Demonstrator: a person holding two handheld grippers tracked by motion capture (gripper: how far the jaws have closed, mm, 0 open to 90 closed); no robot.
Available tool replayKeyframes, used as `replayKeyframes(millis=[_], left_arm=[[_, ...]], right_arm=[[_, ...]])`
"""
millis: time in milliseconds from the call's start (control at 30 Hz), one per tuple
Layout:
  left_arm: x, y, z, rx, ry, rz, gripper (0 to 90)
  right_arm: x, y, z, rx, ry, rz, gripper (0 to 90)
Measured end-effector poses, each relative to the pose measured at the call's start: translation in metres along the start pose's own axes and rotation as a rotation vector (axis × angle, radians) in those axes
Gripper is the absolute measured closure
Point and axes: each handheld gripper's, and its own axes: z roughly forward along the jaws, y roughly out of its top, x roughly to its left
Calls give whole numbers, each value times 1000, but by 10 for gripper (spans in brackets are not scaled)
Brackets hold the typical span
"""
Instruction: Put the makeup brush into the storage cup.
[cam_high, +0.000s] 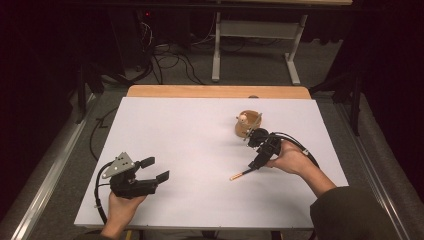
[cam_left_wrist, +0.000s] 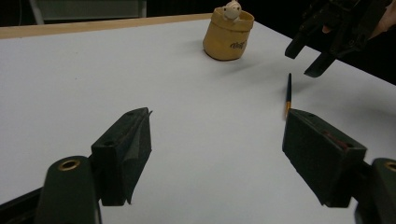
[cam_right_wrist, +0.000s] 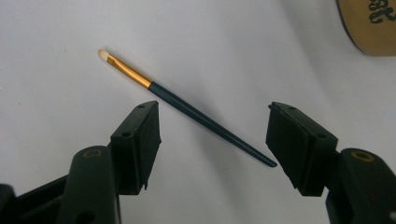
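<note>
A thin brush (cam_right_wrist: 187, 107) with a dark handle, gold ferrule and pale tip lies flat on the white table (cam_high: 200, 130). My right gripper (cam_right_wrist: 212, 140) is open just above it, one jaw on each side of the handle's rear half, not touching it. From above, the right gripper (cam_high: 256, 164) points down at the brush (cam_high: 240, 175). My left gripper (cam_high: 157, 168) is held open at the near left with nothing in it. Over the left gripper (cam_left_wrist: 217, 149), the brush (cam_left_wrist: 288, 95) and the right gripper (cam_left_wrist: 310, 56) show farther off.
A tan cloth pot (cam_high: 247, 125) with a small pale figure in it stands just behind the right gripper; it is also at the far side (cam_left_wrist: 229, 35) and in the top right corner (cam_right_wrist: 369, 23). A wooden strip (cam_high: 220, 91) edges the table's far side.
</note>
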Motion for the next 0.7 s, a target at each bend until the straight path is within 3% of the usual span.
replayKeyframes(millis=[700], left_arm=[[0, 0, 0, 2, 0, -1, 245]], right_arm=[[4, 6, 18, 50, 16, -42, 368]])
